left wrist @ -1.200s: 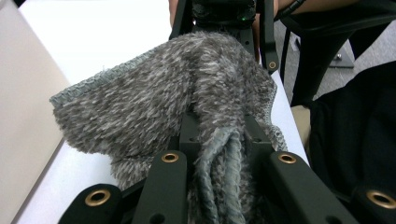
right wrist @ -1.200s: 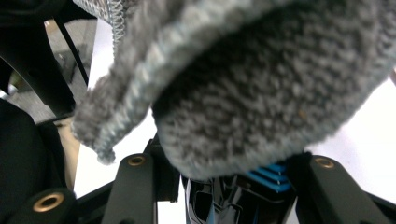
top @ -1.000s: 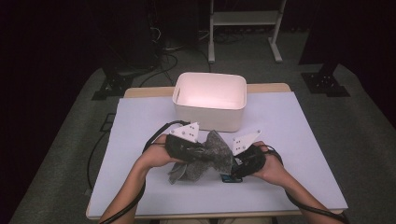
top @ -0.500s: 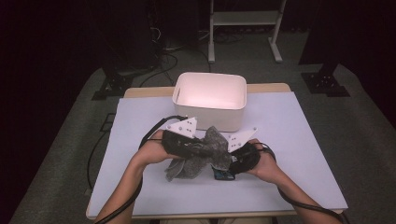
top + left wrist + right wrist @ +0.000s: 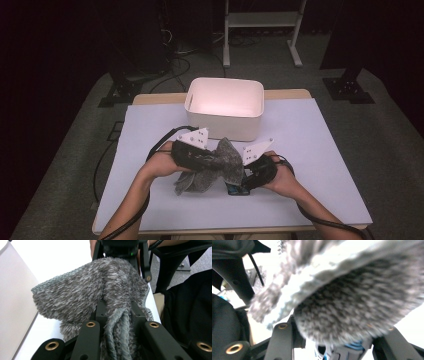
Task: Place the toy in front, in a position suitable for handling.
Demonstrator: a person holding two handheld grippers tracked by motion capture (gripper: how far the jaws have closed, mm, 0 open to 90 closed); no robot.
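Since a second ago both my hands have shifted a little toward the box and the grey cloth (image 5: 220, 165) has bunched higher between them, its top corner now poking up nearer the box wall. My right hand-held gripper (image 5: 239, 184) has just been opening its jaws a bit after closing.

Cloth: fuzzy, mottled grey and white pile, shaggy on one face, with a tighter knit band along the hem (image 5: 57, 281). Crumpled, not flat; one flap hangs down to the tabletop at lower left, another stands up in a peak. In the left gripper view a thick rolled fold of it (image 5: 120, 335) runs straight down between my jaws. It sits near the front middle of the tabletop (image 5: 320, 150), in front of the white box (image 5: 225, 107), close to it but apart.

Left hand-held gripper (image 5: 207, 159): jaws nearly closed, clamped on that rolled fold, cloth squeezed between the pads. Grey three-cornered plate on top, cable looping off behind toward the left.

Right hand-held gripper: jaws about half open, the cloth draped across and above them in the right gripper view, blurred; cannot tell whether the pads press on it. Something blue (image 5: 354, 345) shows under the cloth between the jaws, too blurred to name; a blue bit also at the gripper's tip in the high view.

Box: white, rectangular, rounded corners, open top, at the far middle. Tabletop covered pale, wooden edge at the far side.
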